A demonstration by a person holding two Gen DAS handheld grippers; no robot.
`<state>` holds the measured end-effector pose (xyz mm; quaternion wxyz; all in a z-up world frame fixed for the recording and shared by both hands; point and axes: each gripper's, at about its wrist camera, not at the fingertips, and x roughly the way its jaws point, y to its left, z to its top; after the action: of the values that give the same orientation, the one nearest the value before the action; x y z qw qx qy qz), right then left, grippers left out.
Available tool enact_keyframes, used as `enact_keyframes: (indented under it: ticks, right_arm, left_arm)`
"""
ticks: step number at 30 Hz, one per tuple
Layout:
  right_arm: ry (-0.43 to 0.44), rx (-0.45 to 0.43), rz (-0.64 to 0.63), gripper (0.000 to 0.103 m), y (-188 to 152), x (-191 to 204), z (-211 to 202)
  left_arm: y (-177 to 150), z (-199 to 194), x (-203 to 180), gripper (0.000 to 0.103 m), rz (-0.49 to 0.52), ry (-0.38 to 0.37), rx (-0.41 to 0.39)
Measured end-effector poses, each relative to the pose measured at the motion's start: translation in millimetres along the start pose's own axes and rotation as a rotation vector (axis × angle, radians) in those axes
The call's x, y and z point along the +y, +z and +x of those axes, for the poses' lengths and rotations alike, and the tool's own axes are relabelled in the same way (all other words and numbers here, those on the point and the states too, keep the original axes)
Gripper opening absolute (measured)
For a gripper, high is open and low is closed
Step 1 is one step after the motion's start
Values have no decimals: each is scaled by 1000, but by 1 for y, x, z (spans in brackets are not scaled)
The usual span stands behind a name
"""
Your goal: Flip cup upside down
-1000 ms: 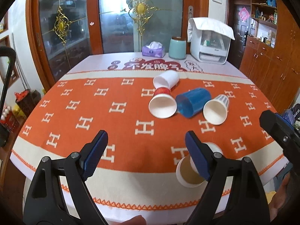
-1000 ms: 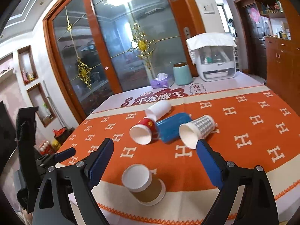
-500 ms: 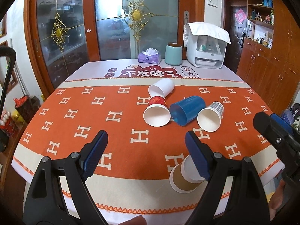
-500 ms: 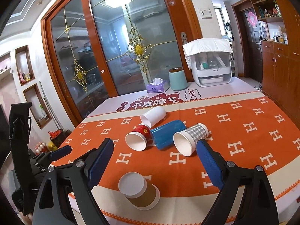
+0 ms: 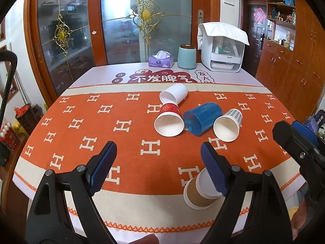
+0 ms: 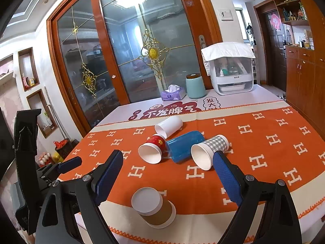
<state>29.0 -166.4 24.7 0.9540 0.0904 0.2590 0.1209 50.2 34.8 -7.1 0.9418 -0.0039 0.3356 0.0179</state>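
Note:
A brown-sleeved paper cup (image 6: 153, 210) stands upside down near the table's front edge; it also shows in the left wrist view (image 5: 200, 193), partly behind my left gripper's right finger. Further back several cups lie on their sides: a white cup (image 5: 173, 96), a red cup (image 5: 169, 120), a blue cup (image 5: 202, 118) and a checked cup (image 5: 228, 125). My left gripper (image 5: 158, 164) is open and empty above the front edge. My right gripper (image 6: 166, 172) is open and empty, above and behind the brown cup.
The table has an orange patterned cloth (image 5: 126, 126). At its far end stand a tissue box (image 5: 160, 60), a teal canister (image 5: 186, 57) and a white appliance (image 5: 222, 48). Glass doors are behind, wooden cabinets (image 5: 290, 77) to the right.
Both grippers have drawn back and up from the table, so the cups look farther away. The brown cup stays upside down. Both grippers stay open.

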Motion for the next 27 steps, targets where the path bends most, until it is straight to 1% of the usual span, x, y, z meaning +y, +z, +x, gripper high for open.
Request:
enact_keyframes:
  ticks: [10, 27]
  right_arm:
    - [0, 5, -8, 91, -1, 4, 3]
    - [9, 16, -23, 91, 0, 12, 13]
  left_arm:
    - [0, 6, 6, 83, -6, -4, 19]
    - [0, 8, 8, 83, -6, -7, 21]
